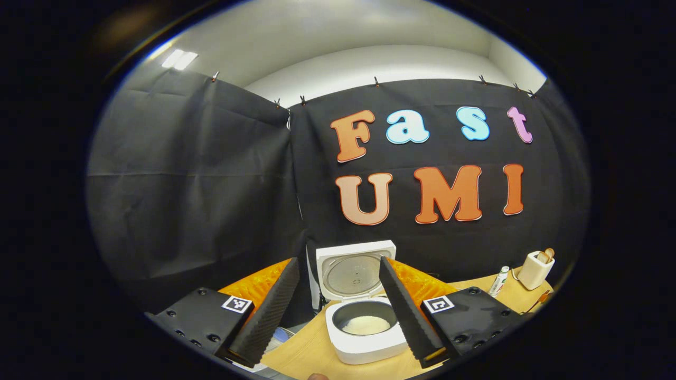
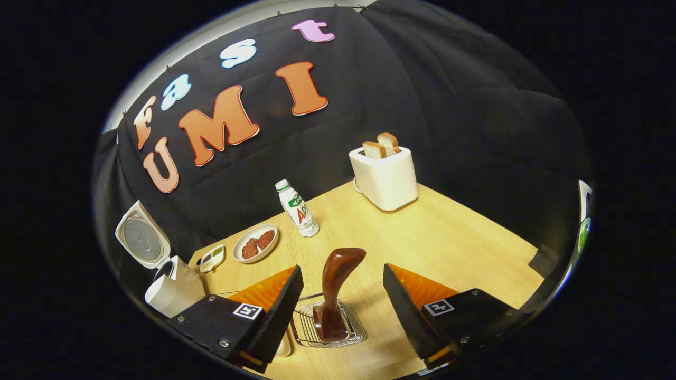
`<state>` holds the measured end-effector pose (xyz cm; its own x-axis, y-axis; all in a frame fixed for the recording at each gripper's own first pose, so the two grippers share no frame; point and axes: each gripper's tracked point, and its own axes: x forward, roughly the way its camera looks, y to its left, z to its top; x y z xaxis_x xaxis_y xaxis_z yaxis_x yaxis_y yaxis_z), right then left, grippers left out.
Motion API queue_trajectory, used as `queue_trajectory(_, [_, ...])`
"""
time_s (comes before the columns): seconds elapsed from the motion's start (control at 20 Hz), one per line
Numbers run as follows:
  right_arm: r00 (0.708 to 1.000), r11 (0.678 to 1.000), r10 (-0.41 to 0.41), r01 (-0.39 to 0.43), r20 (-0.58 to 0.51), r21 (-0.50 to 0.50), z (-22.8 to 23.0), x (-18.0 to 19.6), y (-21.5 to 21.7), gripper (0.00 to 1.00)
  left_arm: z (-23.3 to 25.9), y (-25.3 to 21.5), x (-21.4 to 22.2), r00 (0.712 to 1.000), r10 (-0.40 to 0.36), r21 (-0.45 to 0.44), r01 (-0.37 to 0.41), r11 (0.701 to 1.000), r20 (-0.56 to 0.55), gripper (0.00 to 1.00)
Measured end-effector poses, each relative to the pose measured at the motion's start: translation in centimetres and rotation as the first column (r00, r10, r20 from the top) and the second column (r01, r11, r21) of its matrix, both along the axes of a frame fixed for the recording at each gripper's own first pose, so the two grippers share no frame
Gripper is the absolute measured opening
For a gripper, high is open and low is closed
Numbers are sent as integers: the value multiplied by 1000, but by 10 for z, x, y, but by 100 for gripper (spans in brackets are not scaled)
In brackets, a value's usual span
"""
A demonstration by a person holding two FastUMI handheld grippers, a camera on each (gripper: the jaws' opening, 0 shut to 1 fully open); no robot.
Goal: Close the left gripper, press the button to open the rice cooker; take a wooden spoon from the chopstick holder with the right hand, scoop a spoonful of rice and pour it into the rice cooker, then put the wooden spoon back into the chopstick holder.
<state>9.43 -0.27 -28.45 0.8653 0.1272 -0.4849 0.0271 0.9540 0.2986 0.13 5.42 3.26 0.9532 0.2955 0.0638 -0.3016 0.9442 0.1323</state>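
Dark brown polished wood marked the wooden spoon (image 2: 336, 293), which stood upright in the wire chopstick holder (image 2: 328, 327) between the spread fingers of the right gripper (image 2: 340, 316), untouched by either. Far to the left, the white rice cooker (image 1: 362, 316) was seen with its lid raised and rice in the pot, framed by the equally spread left gripper (image 1: 338, 322). The handle should be squeezed squarely at mid-height and lifted straight up, so the holder is not dragged along.
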Motion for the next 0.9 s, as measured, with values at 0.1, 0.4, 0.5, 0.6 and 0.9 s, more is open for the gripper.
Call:
queue_trajectory(0.1, [999,999,27,-26,-31,40,-8,0,8,93,-5,-1,-1,1000,0,-22,0,1000,0,100])
queue_trajectory(0.4, [993,991,87,-78,-79,112,-15,6,29,51,-32,-3,1,999,4,-109,-8,994,-42,100])
queue_trajectory(0.5, [993,989,67,-53,-96,135,-17,15,26,24,-33,2,1,999,9,-113,-15,993,-50,100])
queue_trajectory(0.6, [992,989,53,-37,-111,141,-20,16,23,16,-30,5,1,999,19,-114,-24,993,-43,100])
queue_trajectory(0.9, [995,991,14,-1,-100,134,-10,15,22,2,-31,12,-5,999,18,-113,-23,993,-43,100])
